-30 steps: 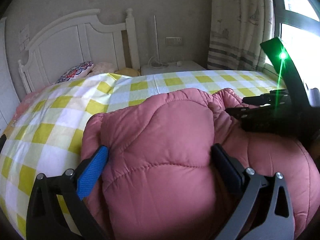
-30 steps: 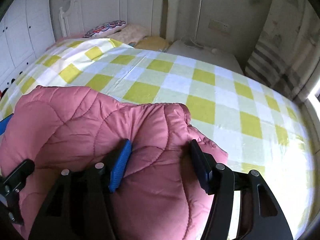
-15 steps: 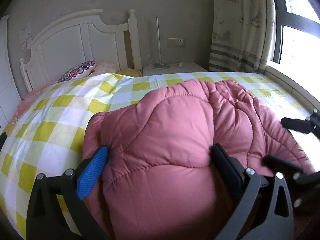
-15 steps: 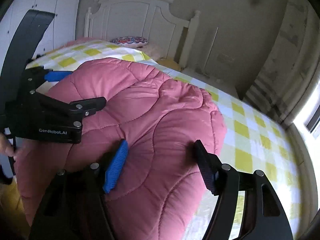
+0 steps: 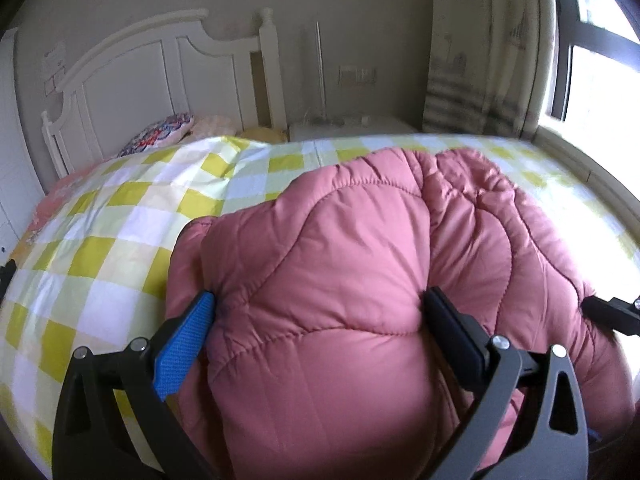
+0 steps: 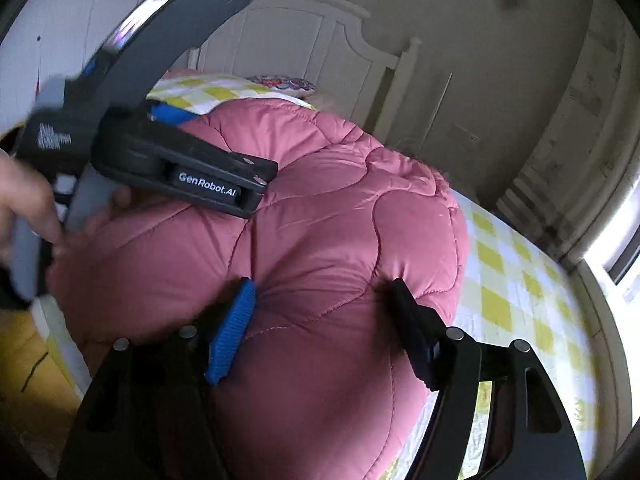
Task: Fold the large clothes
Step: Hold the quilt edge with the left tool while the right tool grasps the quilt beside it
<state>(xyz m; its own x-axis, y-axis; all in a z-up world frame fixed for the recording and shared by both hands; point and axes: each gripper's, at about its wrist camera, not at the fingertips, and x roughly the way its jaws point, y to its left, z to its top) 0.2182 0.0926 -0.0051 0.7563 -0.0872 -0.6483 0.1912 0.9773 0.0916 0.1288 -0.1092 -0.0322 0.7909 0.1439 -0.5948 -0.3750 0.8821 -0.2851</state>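
Left tongs (image 5: 320,316) are gripping the pink quilted jacket (image 5: 360,280), lying on the checked bed (image 5: 120,220). Right tongs (image 6: 320,308) are squeezing its bulge at six o'clock.

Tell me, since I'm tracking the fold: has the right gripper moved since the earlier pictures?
Yes. The right gripper swung rightward along the pink coat; the white headboard has shifted toward the frame's left.

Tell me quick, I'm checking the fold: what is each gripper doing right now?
Left gripper: closed on the pink quilted coat, pads pressing into the padding.
Right gripper: clamped on the same coat, padding bulging between its pads.
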